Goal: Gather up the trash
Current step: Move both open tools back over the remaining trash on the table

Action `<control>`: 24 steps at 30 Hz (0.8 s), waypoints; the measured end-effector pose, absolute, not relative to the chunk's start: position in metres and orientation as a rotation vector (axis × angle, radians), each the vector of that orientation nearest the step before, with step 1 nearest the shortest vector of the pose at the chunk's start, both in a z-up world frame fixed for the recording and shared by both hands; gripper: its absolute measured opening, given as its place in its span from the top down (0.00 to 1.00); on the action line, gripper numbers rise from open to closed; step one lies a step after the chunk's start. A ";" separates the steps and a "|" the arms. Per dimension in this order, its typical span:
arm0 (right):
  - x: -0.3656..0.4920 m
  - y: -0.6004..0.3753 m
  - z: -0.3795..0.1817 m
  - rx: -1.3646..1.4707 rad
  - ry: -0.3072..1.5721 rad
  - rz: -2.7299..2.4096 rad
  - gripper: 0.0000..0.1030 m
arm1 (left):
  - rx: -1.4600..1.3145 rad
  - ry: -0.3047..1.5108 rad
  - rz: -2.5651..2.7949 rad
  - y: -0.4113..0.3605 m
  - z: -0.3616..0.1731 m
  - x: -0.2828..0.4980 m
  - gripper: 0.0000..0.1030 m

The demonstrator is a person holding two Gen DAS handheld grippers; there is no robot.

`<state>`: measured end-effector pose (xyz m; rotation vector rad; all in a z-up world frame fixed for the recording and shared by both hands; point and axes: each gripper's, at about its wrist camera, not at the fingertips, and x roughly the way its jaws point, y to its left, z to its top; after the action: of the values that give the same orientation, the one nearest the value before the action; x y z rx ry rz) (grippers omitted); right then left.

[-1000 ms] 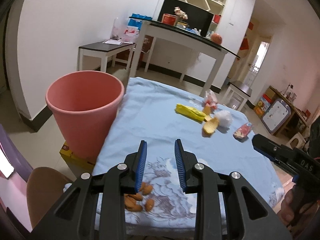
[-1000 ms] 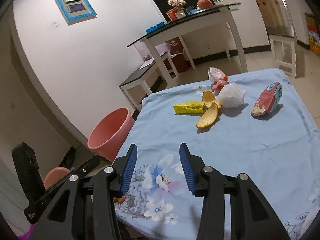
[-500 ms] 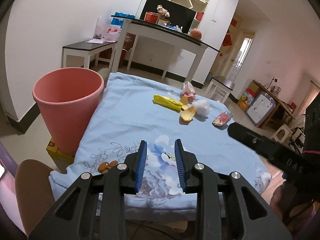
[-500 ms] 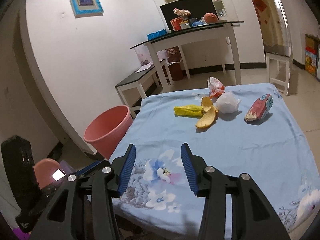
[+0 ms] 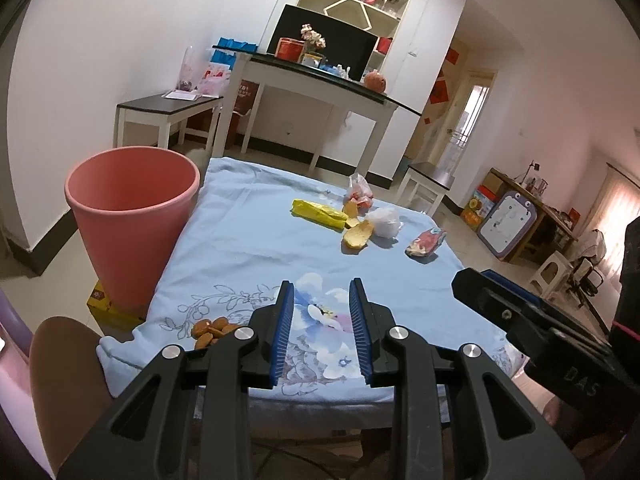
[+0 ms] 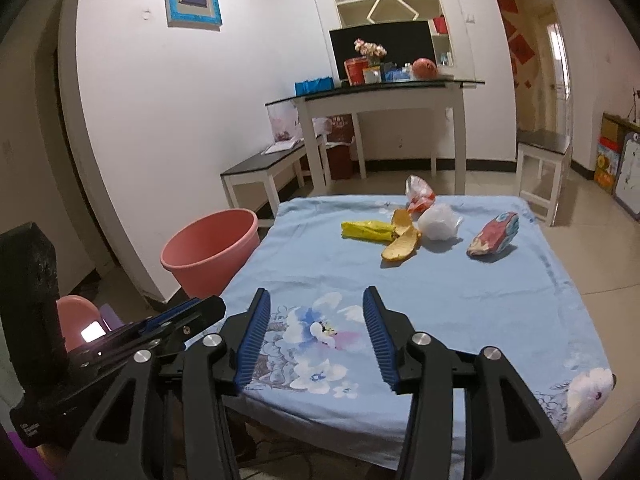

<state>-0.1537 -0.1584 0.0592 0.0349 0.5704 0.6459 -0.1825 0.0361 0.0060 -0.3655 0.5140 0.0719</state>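
Trash lies clustered far across the tabletop, bin alongside. Right hand-held gripper opening, empty; left hand-held gripper part-open, empty. Approach the nearest peel squarely.

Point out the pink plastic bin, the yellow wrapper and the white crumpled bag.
Pink plastic bin (image 5: pixel 132 236), left wrist view, on its outer wall.
Yellow wrapper (image 6: pixel 366 230), right wrist view, on its middle.
White crumpled bag (image 6: pixel 439 222), right wrist view, on its centre.

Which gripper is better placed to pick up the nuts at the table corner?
Left, probably. The nuts lie just beside the left gripper, on the bin side. The right gripper, jaws opening and empty, faces the wrappers farther away.
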 end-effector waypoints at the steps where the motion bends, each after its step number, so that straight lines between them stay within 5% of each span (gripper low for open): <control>1: -0.154 -0.159 0.059 0.035 0.571 0.648 0.47 | -0.364 0.512 0.077 0.036 0.006 -0.184 0.72; 24: -0.096 -0.199 0.040 0.177 0.610 0.635 0.40 | -0.243 0.633 0.011 0.013 -0.009 -0.136 0.72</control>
<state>-0.0960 -0.1994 0.0397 0.1771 0.6102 0.6353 -0.1361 0.0129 -0.0089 -0.2431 0.6328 0.0106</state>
